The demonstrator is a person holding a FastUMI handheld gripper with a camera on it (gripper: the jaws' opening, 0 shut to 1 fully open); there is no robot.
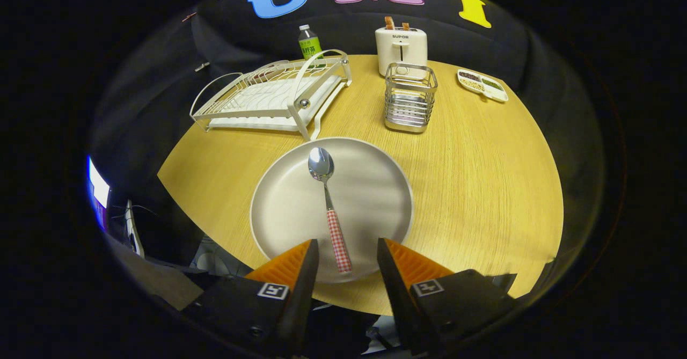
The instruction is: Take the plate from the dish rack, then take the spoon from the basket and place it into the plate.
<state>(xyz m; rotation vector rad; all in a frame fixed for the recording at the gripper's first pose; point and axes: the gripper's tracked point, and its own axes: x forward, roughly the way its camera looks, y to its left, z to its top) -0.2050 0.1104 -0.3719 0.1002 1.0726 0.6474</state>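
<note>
A round off-white plate point(370, 198) lies flat on the wooden table just ahead of my fingers. In it rests a metal spoon point(328, 203) with a red-and-white checked handle, bowl pointing away from me, handle end lying between my fingertips. My gripper point(348, 251) is open, with a gap on each side of the handle; neither finger touches it. The white wire dish rack point(271, 99) stands beyond the plate to the left, with no dishes in it. The wire basket point(410, 104) stands beyond the plate to the right.
A white toaster point(401, 49) with bread slices stands behind the basket, and a green-labelled bottle point(309, 42) behind the rack. A divided snack tray point(482, 85) lies at the far right. The round table's near edge point(225, 246) curves beside my fingers.
</note>
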